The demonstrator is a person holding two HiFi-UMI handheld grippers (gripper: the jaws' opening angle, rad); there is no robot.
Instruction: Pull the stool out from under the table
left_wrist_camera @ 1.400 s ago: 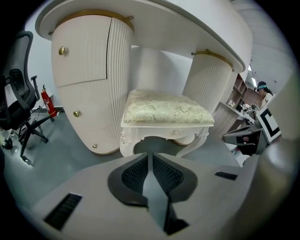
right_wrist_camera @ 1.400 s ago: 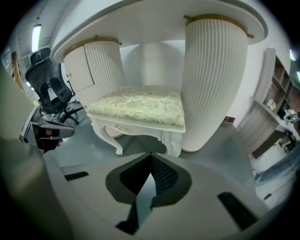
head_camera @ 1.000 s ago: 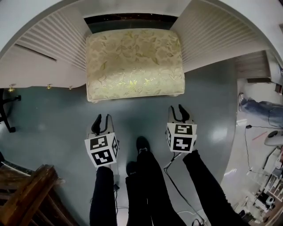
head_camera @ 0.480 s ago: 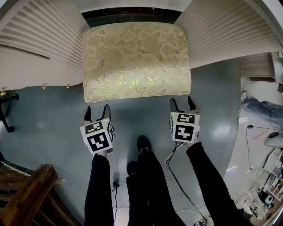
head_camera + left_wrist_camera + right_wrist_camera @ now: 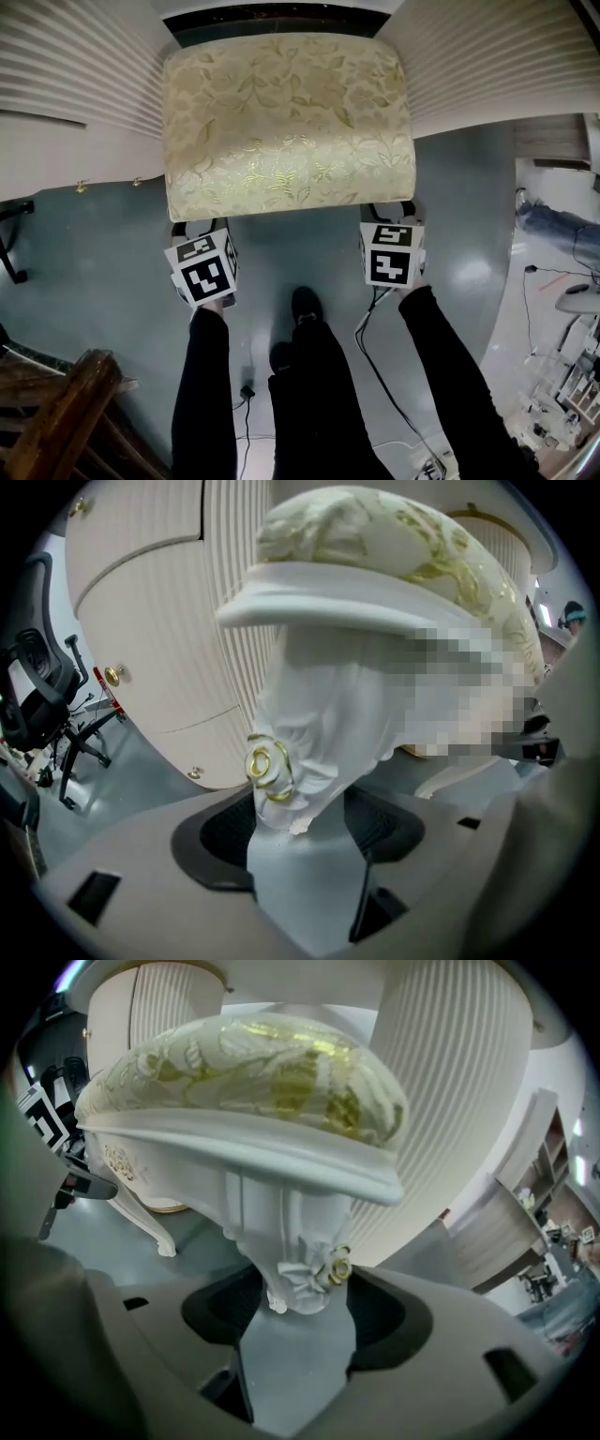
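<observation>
Two hand-held grippers are down at the near corners of the stool (image 5: 286, 117). The left cube (image 5: 203, 272) and the right cube (image 5: 391, 255) both carry black-and-white square markers, blocky patterns rather than letters. The stool stands on the glossy grey-blue floor (image 5: 103, 244) in the gap between two fluted white pedestals (image 5: 75, 66). From our head view its long axis runs left to right, with the far edge up against the dark opening between them and the near edge facing us. The seat is a domed cushion (image 5: 253, 1072) in cream-and-gold brocade with a leafy floral weave, sitting on a white frame with a smooth moulded rim (image 5: 244, 1147). The legs are curvy, carved and white, and each knee we can see has a little gold rose (image 5: 267, 766) on it. The left hand-held gripper (image 5: 302, 829) has just been opening its jaws and they're spread wide now. The near-left leg (image 5: 319, 724) stands between the dark textured pads (image 5: 220, 829), which don't look to be pressing on it. Same deal with the right hand-held gripper (image 5: 295, 1314): its jaws have just been opening and are spread wide, with the near-right leg (image 5: 281, 1232) between them, not pinched. The pedestal beside the left gripper has small round gold knobs (image 5: 112, 675), and our sleeves (image 5: 202, 375) are black.
</observation>
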